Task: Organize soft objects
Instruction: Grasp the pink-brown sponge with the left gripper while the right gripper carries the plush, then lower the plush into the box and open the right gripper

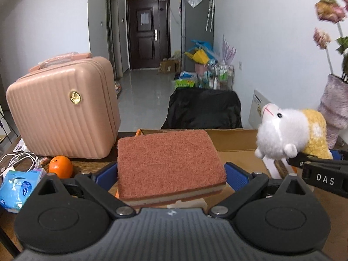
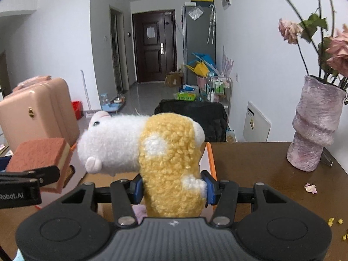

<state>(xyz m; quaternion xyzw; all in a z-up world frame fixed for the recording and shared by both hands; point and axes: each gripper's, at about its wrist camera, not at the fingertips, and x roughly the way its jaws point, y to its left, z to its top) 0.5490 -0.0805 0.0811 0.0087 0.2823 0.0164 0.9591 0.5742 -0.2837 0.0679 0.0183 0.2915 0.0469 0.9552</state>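
Both soft things lifted over the cardboard box (image 1: 235,140), ready for lowering in.

Best done slowly: sponge (image 1: 167,163) kept level, plush toy (image 2: 152,152) set beside it, not on top, released only once resting inside. Left claw (image 1: 170,174) spread wide, pinching the sponge by its sides above the worktop (image 2: 261,174). Right claw (image 2: 171,184) drawn narrower, squeezing the toy's yellow body, white head sticking out leftward.

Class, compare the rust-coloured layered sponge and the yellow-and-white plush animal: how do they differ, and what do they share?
The rust-coloured layered sponge is a flat rectangular slab; the yellow-and-white plush animal is rounded with a face. The sponge's top is coarse; the plush is fluffy and curly. The left tool grips the sponge; the right tool grips the plush. Both are held above the cardboard box.
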